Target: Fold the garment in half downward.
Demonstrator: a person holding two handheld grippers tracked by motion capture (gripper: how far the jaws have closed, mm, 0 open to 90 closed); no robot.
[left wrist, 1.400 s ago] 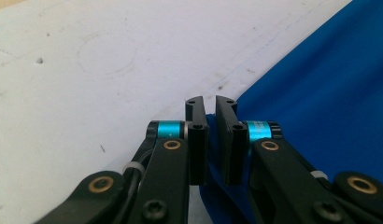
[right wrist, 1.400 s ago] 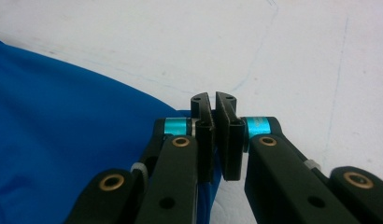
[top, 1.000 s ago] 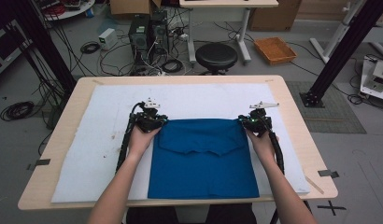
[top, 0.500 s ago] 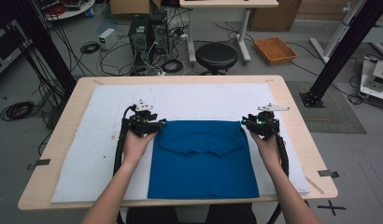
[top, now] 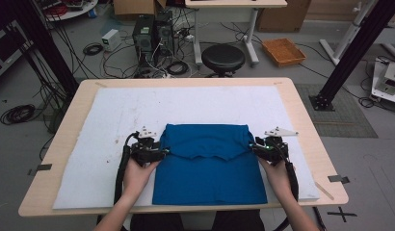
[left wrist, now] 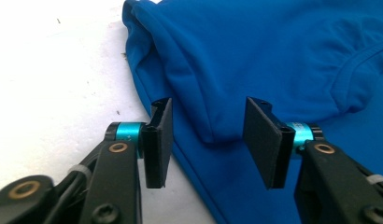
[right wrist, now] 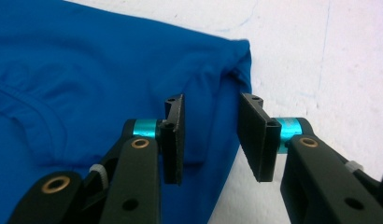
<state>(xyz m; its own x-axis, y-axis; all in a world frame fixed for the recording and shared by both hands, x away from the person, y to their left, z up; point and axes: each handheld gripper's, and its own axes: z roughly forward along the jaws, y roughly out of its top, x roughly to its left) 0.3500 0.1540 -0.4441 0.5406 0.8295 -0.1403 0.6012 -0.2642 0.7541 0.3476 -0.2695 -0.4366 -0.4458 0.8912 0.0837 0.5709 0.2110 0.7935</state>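
Observation:
A blue shirt [top: 210, 178] lies folded on the white mat [top: 113, 120], its neckline facing up. My left gripper [top: 159, 151] sits at the shirt's left edge and my right gripper [top: 256, 147] at its right edge. In the left gripper view the left gripper [left wrist: 208, 105] is open; its jaws have just opened wide and eased in slightly. A folded corner of the shirt [left wrist: 255, 46] lies between them, untouched. In the right gripper view the right gripper [right wrist: 212, 100] is open and has just been opening. The side edge of the shirt [right wrist: 87, 70] lies loose between its pads.
The mat covers most of the wooden table [top: 306, 125], with bare mat beyond the shirt and on both sides. On the floor behind stand a black stool [top: 223, 57], computer towers [top: 150, 31] with cables, and an orange tray [top: 283, 50].
Both grippers have slid from the shirt's far corners toward the person along its side edges. Both went from shut to open, letting go of the cloth.

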